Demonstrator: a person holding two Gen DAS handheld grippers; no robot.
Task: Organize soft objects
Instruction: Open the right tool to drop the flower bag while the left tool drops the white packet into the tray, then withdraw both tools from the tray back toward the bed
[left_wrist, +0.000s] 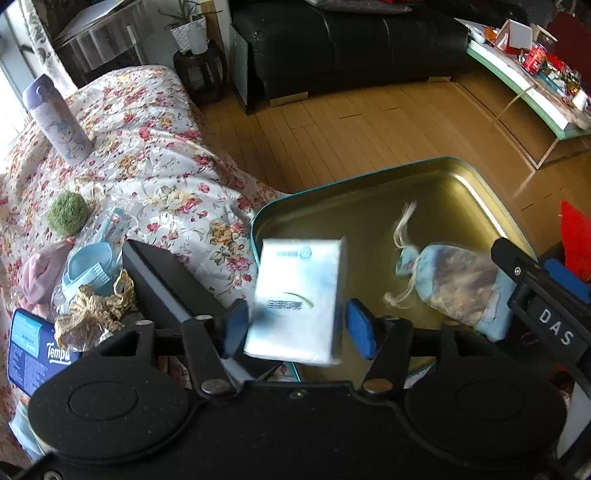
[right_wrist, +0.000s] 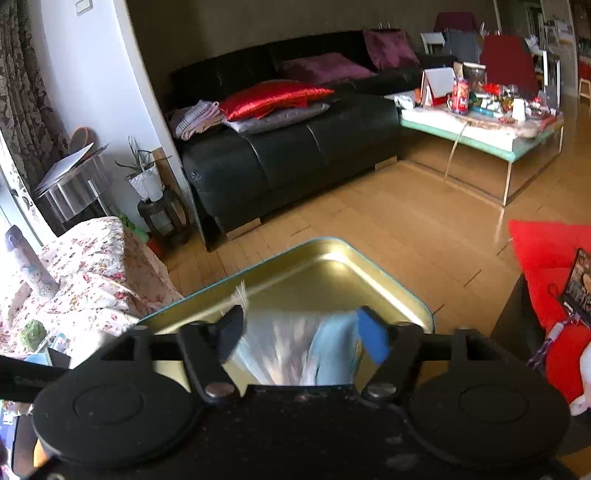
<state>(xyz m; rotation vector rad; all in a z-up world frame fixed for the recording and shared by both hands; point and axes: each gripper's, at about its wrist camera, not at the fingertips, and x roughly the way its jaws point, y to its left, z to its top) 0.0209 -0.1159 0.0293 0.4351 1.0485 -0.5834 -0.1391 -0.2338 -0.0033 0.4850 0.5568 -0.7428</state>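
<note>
A living room around me: warm wooden floor, a black leather sofa with red and purple cushions, a cluttered mint-edged coffee table, white wall, patterned curtain, bright daylight at left.

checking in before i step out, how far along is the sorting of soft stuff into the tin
Done: the drawstring pouch lies in the gold tin, between the pads of the right claw. In hand: a white tissue pack sits between the parted pads of the left claw over the tin's edge, blurred. Left: the green ball, pink cloth, lace and blue tissue pack wait on the floral cover.
</note>
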